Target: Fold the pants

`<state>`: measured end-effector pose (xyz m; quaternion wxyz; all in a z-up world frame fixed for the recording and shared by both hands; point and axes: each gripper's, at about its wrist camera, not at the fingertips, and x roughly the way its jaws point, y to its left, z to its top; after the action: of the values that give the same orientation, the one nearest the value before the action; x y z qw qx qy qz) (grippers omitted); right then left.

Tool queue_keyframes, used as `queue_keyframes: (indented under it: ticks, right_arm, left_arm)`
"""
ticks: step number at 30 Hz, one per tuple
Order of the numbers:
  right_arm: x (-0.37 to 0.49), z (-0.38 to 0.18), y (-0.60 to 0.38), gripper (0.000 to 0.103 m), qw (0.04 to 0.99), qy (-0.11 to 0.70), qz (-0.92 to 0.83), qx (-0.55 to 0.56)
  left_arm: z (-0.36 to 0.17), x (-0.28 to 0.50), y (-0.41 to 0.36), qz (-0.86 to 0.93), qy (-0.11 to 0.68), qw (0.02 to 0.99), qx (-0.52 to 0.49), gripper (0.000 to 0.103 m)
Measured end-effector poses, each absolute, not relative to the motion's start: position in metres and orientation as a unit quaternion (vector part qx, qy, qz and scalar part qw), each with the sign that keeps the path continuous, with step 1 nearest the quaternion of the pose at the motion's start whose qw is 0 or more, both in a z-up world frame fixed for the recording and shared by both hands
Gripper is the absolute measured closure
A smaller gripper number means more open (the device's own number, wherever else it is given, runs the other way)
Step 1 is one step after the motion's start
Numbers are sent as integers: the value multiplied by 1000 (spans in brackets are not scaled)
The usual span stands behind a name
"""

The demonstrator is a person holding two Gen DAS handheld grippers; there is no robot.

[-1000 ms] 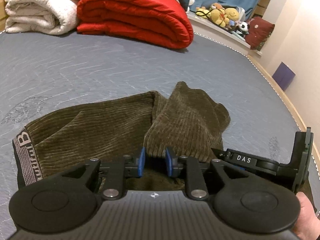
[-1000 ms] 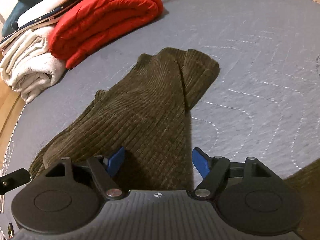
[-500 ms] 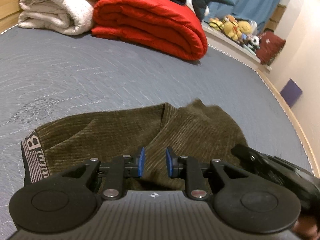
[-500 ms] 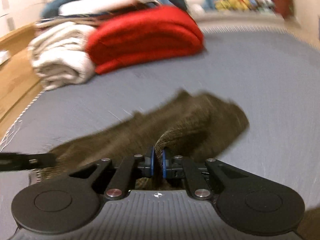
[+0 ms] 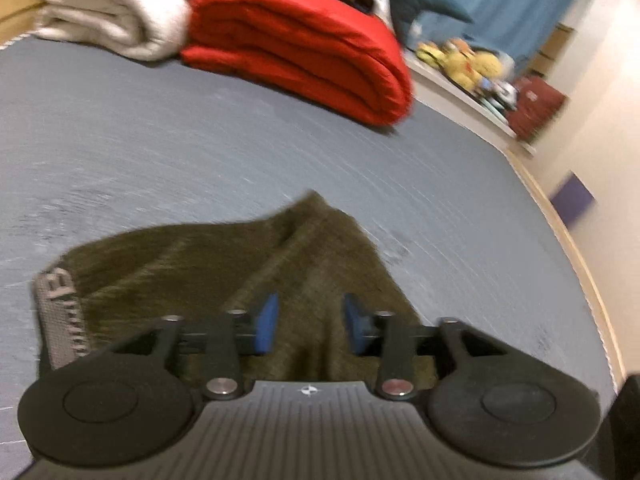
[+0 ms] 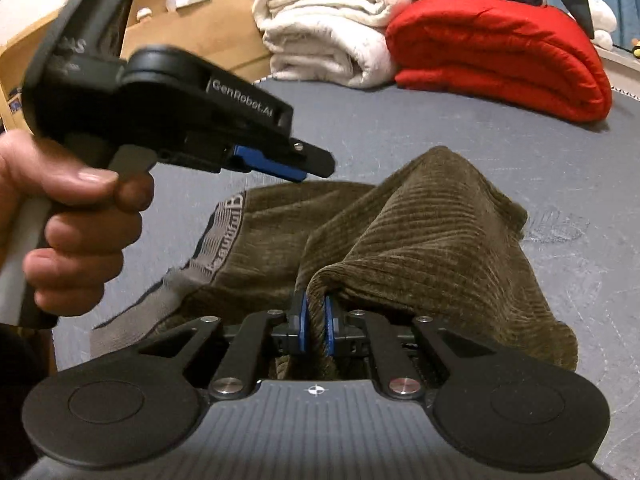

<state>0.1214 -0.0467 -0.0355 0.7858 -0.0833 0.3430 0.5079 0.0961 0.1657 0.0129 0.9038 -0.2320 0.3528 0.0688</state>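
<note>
Pants point(image 6: 420, 232) part-folded and bunched: right gripper point(image 6: 315, 326) clamps a fabric ridge, left gripper point(image 5: 310, 322) jaws opening above cloth, final fold pending.

The pants point(image 6: 420, 232) lie on the bed point(image 6: 460, 132), with the waistband point(image 6: 224, 232) on the left and the folded legs on the right. Behind them, at the far end of the bed, a rolled blanket point(image 6: 332, 36) sits left of a folded quilt point(image 6: 500, 52). Stuffed toys point(image 5: 468, 64) sit on a ledge past the bed's right side
</note>
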Motion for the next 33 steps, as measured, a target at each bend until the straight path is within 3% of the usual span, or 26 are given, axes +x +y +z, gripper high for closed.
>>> queue_keyframes:
  ticks: [2, 5, 13, 15, 17, 20, 26, 33]
  right_arm:
    - [122, -34, -43, 87, 783, 346, 510, -88]
    - [116, -35, -39, 85, 777, 347, 515, -101]
    - [113, -39, -29, 85, 769, 350, 523, -109]
    - [113, -38, -29, 85, 768, 350, 525, -110]
    - [113, -38, -30, 85, 767, 350, 526, -111]
    - [116, -39, -35, 85, 766, 351, 527, -110]
    - [120, -35, -39, 83, 768, 349, 526, -106]
    - [146, -17, -71, 68, 793, 334, 509, -37]
  left_arm:
    - [9, 100, 158, 32, 369, 900, -231, 36]
    - [-1, 106, 145, -20, 401, 887, -228, 26]
    - [-16, 111, 125, -26, 437, 884, -165, 23]
    - [-19, 112, 126, -24, 437, 885, -162, 27]
    - [-20, 115, 125, -26, 438, 884, -161, 52]
    - [-18, 117, 121, -34, 435, 887, -152, 73]
    - [-15, 117, 121, -30, 423, 893, -151, 81]
    - [2, 110, 140, 2, 384, 905, -184, 89]
